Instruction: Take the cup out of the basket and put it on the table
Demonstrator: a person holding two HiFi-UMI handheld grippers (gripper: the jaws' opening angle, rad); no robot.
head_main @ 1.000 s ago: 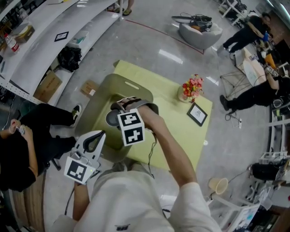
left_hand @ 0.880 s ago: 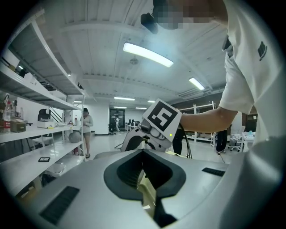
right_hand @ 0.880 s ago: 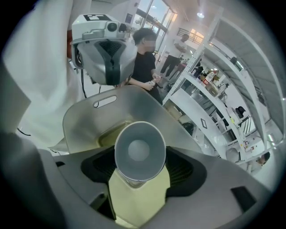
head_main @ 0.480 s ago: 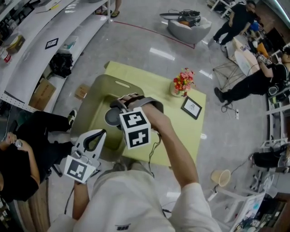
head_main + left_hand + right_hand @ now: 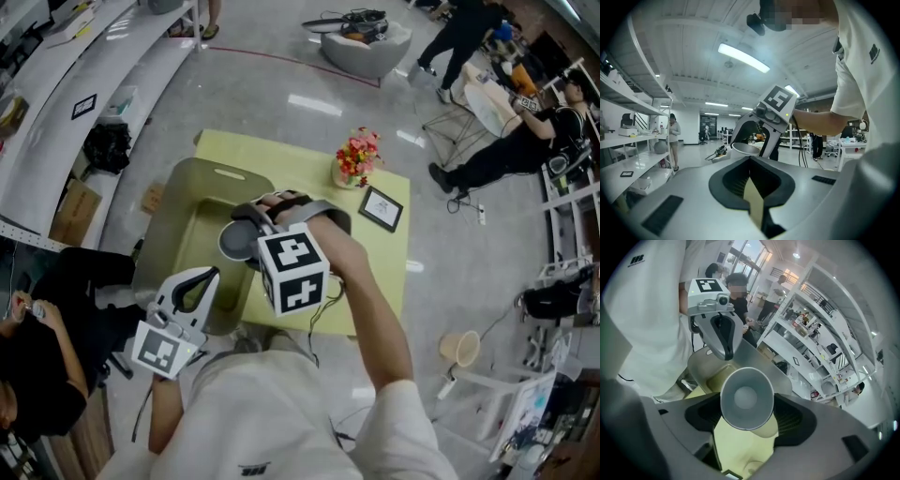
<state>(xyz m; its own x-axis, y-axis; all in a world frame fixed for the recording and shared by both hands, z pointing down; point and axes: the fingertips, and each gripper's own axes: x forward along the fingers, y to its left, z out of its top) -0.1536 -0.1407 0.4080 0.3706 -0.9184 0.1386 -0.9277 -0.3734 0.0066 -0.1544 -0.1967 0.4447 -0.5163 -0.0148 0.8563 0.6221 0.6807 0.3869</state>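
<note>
Now, right gripper (image 5: 751, 422): fingers clamped around cup (image 5: 746, 399), over basket (image 5: 184, 190).
Left gripper (image 5: 753, 199): fingers pressed together, empty, near basket.
Counter (image 5: 314, 172): yellow, under basket.

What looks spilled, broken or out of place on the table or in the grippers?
Nothing stands out. The cup looks empty and undamaged in the right gripper, tilted with its mouth toward that gripper's camera, by the basket. The flowers stand upright, and nothing looks spilled on the table.
</note>
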